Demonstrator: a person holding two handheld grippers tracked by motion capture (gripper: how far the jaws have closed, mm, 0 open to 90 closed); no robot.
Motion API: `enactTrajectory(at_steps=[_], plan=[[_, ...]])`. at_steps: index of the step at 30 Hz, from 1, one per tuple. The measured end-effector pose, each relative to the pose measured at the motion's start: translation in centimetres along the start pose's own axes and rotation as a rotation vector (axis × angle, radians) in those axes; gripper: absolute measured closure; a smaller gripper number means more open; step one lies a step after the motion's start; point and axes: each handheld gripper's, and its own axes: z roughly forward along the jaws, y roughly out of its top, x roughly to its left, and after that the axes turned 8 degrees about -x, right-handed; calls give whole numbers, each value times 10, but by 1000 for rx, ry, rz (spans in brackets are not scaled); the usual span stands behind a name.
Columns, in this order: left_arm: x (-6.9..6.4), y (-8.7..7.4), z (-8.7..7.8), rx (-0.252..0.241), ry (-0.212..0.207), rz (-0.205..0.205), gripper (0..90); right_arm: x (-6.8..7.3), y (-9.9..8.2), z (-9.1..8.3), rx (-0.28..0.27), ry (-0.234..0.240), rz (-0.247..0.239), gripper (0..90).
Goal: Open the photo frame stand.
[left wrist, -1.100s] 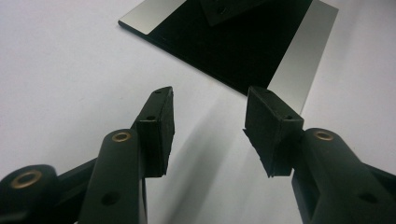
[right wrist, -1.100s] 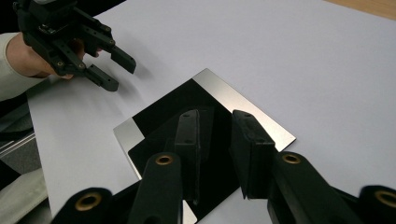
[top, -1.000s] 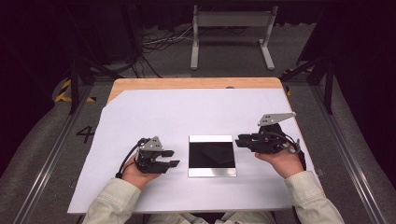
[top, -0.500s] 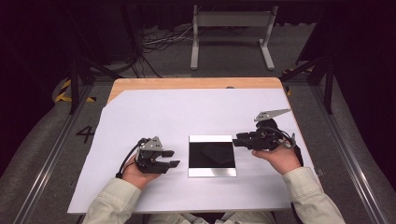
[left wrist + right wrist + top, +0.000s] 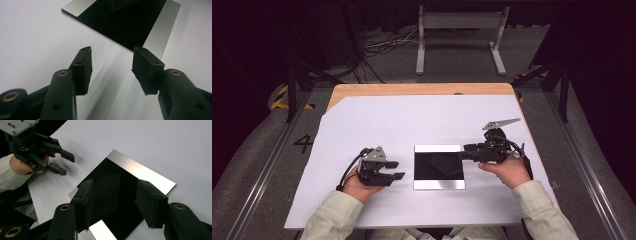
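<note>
Between both grippers, square mirror plate (image 5: 439,167), glossy black centre, silver edge strips, left fingers (image 5: 83,67) apart, right fingers (image 5: 150,202) just opening, nothing between.

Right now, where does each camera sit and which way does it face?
High view: fixed above the person's side, looking forward and down at the table; forearms, both hands.
Left gripper view: rides the left gripper, facing the mirror plate; open jaws.
Right gripper view: rides the right gripper, over the plate; open jaws, just been opening, nothing between.
All share the plate.
</note>
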Motion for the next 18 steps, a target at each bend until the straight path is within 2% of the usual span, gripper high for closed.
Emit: enactTrajectory(at_steps=[6, 18], plan=[[0, 0, 0, 0, -2, 2, 504, -3, -9, 7, -10, 25, 37, 432], [0, 0, 1, 2, -3, 4, 503, -3, -19, 19, 24, 57, 68, 415]])
